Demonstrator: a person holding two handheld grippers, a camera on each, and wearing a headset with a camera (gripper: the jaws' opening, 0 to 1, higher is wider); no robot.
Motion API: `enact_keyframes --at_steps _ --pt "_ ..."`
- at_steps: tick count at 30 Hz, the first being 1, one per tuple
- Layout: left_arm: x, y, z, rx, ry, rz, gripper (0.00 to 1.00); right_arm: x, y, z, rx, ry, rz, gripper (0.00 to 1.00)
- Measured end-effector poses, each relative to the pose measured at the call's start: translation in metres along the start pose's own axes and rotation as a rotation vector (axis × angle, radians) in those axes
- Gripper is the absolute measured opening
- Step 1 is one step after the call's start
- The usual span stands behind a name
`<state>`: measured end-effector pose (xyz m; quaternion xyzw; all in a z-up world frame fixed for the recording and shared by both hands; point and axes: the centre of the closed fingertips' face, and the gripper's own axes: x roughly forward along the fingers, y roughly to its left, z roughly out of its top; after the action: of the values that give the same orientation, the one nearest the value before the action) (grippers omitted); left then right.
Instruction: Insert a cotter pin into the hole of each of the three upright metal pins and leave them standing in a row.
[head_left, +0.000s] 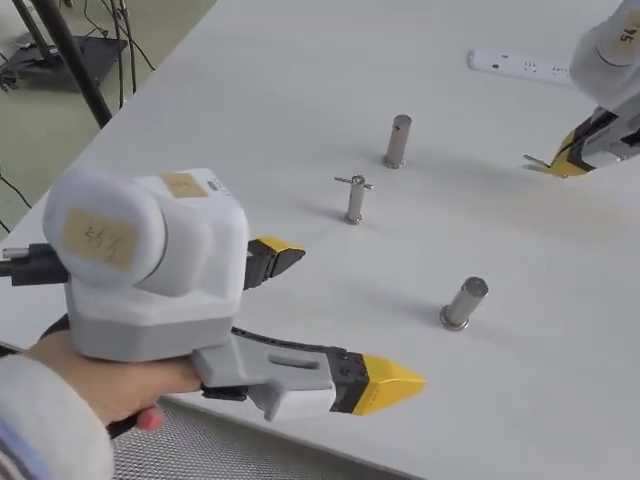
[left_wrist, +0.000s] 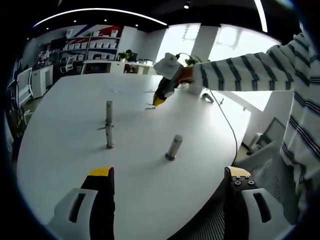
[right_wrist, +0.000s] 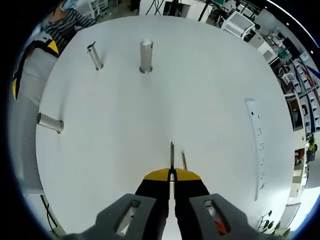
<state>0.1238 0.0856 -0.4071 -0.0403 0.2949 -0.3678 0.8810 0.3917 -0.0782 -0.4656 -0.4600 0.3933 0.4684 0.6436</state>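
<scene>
Three metal pins stand on the white table: a far one (head_left: 398, 140), a middle one (head_left: 355, 198) with a cotter pin through its top, and a near bare one (head_left: 464, 302). My left gripper (head_left: 340, 320) is held low near the table's front edge, open, with nothing between its jaws; the near pin (left_wrist: 173, 147) lies ahead of it. My right gripper (head_left: 550, 163) hovers at the far right, shut on a thin cotter pin (right_wrist: 171, 152) that sticks out of its tips. The pinned one (right_wrist: 95, 56) and the far pin (right_wrist: 146, 56) stand well beyond it.
A white power strip (head_left: 520, 66) lies at the far right of the table. The table's front edge (head_left: 300, 445) runs just under my left gripper. A dark stand and cables (head_left: 70, 50) are on the floor to the left.
</scene>
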Motion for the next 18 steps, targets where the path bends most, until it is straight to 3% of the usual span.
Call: enact_keyframes --at_steps 4,6,12,18 --pt "0.001 0.0 0.006 -0.012 -0.012 -0.002 0.87 -0.017 0.003 0.005 -0.022 -0.054 -0.04 0.0" --pt "0.002 0.0 0.009 -0.016 -0.017 -0.001 0.86 -0.032 0.013 0.012 -0.026 -0.088 -0.061 0.0" --pt "0.006 0.002 0.018 -0.017 -0.028 -0.003 0.84 -0.044 0.016 0.008 -0.037 -0.15 -0.09 0.0" --pt "0.014 0.002 0.024 -0.006 -0.022 -0.008 0.81 -0.063 0.035 0.027 -0.113 -0.218 -0.163 0.0"
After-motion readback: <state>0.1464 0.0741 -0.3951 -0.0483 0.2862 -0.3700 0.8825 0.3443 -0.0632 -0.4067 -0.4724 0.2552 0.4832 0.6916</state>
